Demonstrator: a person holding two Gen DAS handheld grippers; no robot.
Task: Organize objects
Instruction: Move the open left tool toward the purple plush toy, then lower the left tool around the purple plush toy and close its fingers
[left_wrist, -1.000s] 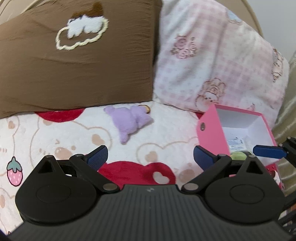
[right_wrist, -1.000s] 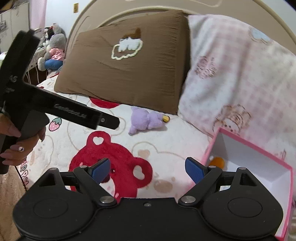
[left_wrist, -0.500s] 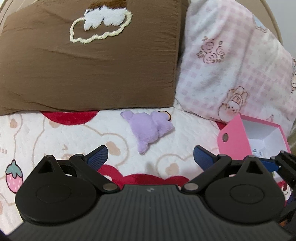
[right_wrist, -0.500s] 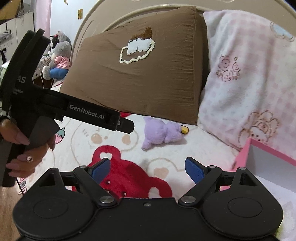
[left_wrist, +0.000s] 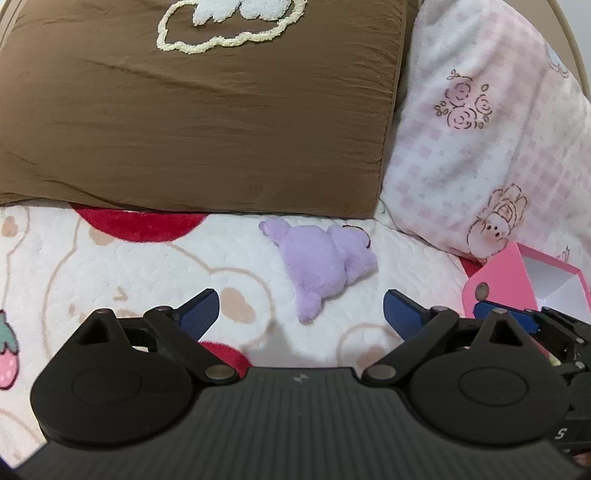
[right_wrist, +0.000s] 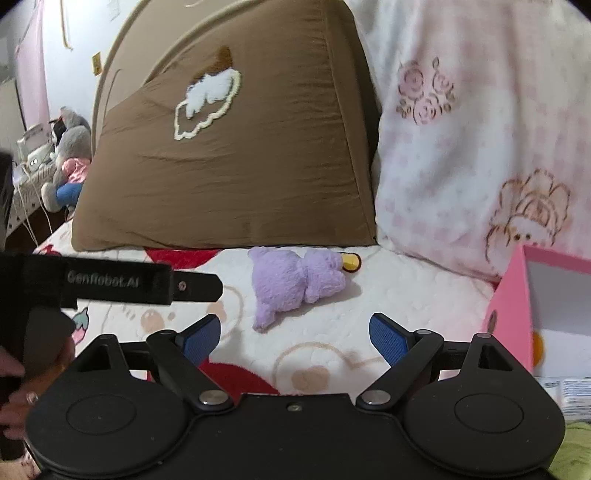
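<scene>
A small purple plush toy (left_wrist: 325, 262) lies on the white bear-print blanket (left_wrist: 147, 266) in front of the pillows; it also shows in the right wrist view (right_wrist: 295, 282). My left gripper (left_wrist: 301, 314) is open and empty, just short of the toy. My right gripper (right_wrist: 295, 338) is open and empty, also close in front of the toy. A pink open box (left_wrist: 517, 280) with a white inside stands to the right; it also shows in the right wrist view (right_wrist: 517, 314). The left gripper's body (right_wrist: 110, 284) shows at the left of the right wrist view.
A brown pillow (left_wrist: 203, 110) and a pink checked pillow (left_wrist: 480, 147) lean against the headboard behind the toy. Stuffed toys (right_wrist: 70, 162) sit on a stand beyond the bed's left edge. A green item (right_wrist: 576, 443) and a printed packet (right_wrist: 569, 391) lie at the lower right.
Both grippers have moved forward toward the purple plush toy, which now looks larger and nearer. The pink box has slid toward the right edge of both views. Both stay open.
</scene>
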